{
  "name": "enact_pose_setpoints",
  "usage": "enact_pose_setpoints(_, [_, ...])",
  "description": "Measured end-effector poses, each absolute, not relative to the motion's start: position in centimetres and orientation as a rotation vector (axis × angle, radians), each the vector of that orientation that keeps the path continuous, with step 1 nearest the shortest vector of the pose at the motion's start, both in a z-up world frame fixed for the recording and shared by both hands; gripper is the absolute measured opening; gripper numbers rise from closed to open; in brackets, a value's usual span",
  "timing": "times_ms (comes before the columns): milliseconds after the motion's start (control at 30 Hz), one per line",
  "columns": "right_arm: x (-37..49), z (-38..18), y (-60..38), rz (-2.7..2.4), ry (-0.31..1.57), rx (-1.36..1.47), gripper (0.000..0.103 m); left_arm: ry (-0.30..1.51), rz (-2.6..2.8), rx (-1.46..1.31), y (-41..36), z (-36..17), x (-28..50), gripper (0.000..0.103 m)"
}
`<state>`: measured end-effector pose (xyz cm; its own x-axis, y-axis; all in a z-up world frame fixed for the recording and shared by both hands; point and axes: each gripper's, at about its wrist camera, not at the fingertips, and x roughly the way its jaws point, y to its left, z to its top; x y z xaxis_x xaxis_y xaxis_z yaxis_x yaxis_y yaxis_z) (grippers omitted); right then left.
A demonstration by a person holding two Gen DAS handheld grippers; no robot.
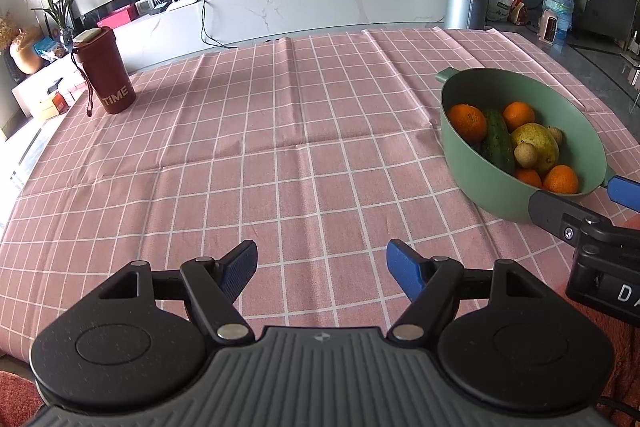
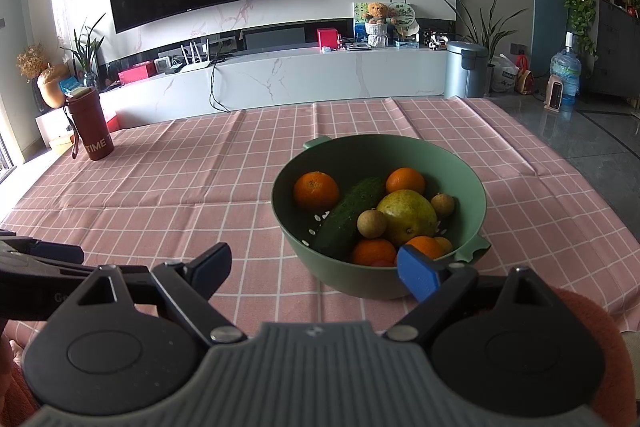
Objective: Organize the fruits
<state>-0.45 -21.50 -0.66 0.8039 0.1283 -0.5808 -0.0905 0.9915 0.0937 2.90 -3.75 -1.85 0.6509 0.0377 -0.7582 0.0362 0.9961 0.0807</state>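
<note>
On a pink checked tablecloth (image 2: 200, 187) sits a green colander bowl (image 2: 460, 179) holding oranges (image 2: 316, 189), a cucumber (image 2: 348, 217), a yellow-green pear (image 2: 408, 215) and small brown longans (image 2: 372, 223). Both tools hover near it with jaws spread, gripping nothing — left gripper (image 1: 322, 267) over bare cloth, right gripper (image 2: 316, 267) at the bowl's near rim.

The dark red tumbler (image 1: 105, 71) reads "TIME"; the neighbouring gripper body shows a partial "D".
</note>
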Motion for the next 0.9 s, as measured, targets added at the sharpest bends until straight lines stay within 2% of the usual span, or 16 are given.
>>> enact_pose_setpoints(900, [-0.28,-0.71,-21.68,0.115,0.634,0.06,0.086,0.859,-0.037,0.069,-3.89,-1.45,2.61,0.086])
